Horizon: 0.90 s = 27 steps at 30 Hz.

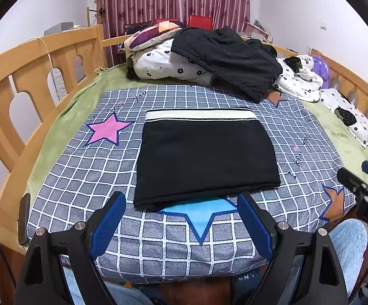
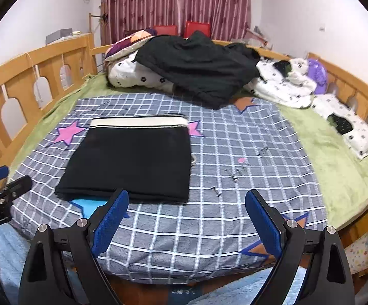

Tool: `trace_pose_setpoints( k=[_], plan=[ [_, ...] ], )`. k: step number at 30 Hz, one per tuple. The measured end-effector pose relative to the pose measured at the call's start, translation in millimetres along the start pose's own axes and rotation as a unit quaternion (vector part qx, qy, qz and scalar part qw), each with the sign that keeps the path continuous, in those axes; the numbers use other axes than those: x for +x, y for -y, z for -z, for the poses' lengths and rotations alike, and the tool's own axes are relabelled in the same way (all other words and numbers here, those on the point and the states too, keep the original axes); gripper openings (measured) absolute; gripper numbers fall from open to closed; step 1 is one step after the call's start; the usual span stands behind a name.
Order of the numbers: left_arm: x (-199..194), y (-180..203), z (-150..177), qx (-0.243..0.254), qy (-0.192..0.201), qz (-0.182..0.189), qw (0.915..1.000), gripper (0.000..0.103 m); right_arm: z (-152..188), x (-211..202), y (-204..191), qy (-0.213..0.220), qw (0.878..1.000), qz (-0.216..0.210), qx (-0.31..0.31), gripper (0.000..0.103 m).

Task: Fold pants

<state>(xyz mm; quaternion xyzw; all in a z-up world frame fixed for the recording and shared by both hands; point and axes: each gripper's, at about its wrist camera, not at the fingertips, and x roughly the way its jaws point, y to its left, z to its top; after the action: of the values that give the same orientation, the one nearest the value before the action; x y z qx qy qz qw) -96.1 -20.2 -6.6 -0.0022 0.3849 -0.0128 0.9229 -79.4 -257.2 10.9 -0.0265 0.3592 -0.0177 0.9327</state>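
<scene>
Since the pants (image 1: 204, 157) are laid as a compact rectangle mid-bed, folding is judged complete | left claw (image 1: 181, 226) released, nothing gripped, held at 6 o'clock | right claw (image 2: 186, 225) released, pants at 10 o'clock.

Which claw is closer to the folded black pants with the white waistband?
Left. The left claw hangs open right before the folded black pants with the white waistband, centred on their near edge. The right claw, also open, sits off their right corner.
</scene>
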Motion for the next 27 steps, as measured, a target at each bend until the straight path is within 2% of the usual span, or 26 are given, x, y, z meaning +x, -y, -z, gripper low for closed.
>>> trace_pose_setpoints(
  k=[3, 27],
  plan=[
    [-0.2, -2.6, 2.0, -0.004, -0.002, -0.002, 1.0, 0.089, 0.9, -1.0, 0.3, -0.005, 1.0, -0.013, 0.01, 0.092],
    [-2.2, -17.3, 7.3, -0.02, 0.0, -0.016, 0.9997, 0.089, 1.8, 0.3, -3.7, -0.007, 1.0, -0.007, 0.014, 0.092]
  ],
)
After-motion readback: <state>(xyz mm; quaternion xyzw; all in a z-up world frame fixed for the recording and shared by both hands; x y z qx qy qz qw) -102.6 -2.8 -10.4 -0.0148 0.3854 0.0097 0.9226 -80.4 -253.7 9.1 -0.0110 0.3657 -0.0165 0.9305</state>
